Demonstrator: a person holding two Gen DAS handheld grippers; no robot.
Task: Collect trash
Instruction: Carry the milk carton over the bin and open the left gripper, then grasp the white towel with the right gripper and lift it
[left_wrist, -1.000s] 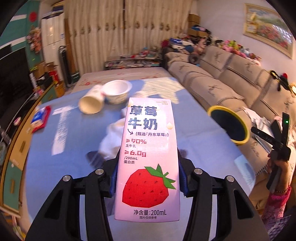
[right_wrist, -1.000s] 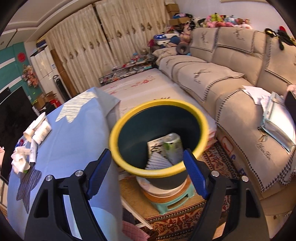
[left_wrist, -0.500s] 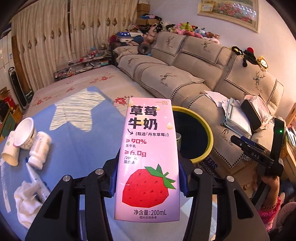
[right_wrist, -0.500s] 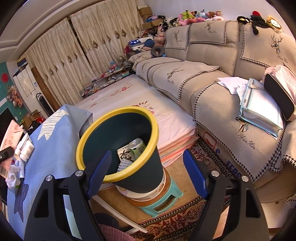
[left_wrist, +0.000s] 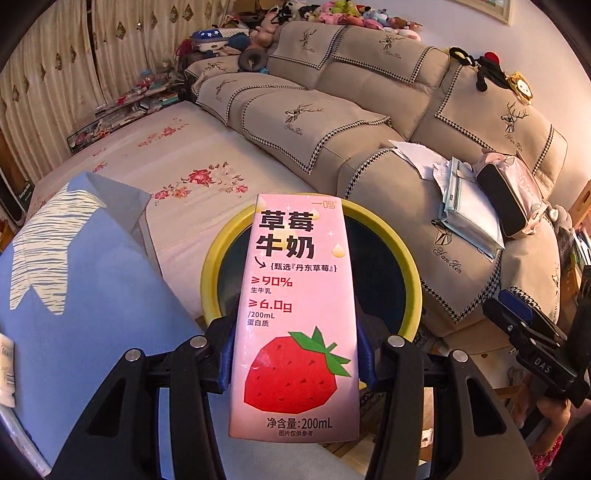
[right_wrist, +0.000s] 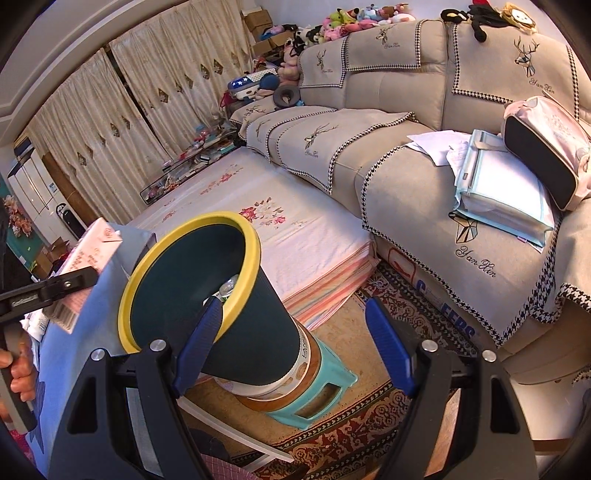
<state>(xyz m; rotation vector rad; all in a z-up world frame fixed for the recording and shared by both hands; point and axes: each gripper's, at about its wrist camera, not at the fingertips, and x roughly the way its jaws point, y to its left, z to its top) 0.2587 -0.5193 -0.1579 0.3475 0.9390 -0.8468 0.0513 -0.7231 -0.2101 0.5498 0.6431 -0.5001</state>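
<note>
My left gripper (left_wrist: 297, 363) is shut on a pink strawberry milk carton (left_wrist: 295, 314), its blue pads pressed against both sides. The carton stands upright in front of the yellow-rimmed dark bin (left_wrist: 413, 280), covering much of its mouth. In the right wrist view the same bin (right_wrist: 192, 284) leans left of my open right gripper (right_wrist: 295, 347), whose blue fingers (right_wrist: 388, 350) hold nothing. The carton (right_wrist: 88, 258) and the left gripper appear at that view's left edge, beside the bin's rim. Some trash lies inside the bin.
The bin rests on a white pail and a teal stool (right_wrist: 325, 384) on a patterned rug. A blue-clothed table (left_wrist: 74, 295) lies to the left. A beige sofa (left_wrist: 332, 122) with papers and a bag runs behind. A small white bottle (left_wrist: 7, 369) sits at the table's left edge.
My left gripper swung right with the carton, from over the table to in front of the bin. The right gripper shifted right, so the bin slid to the left of its view.
</note>
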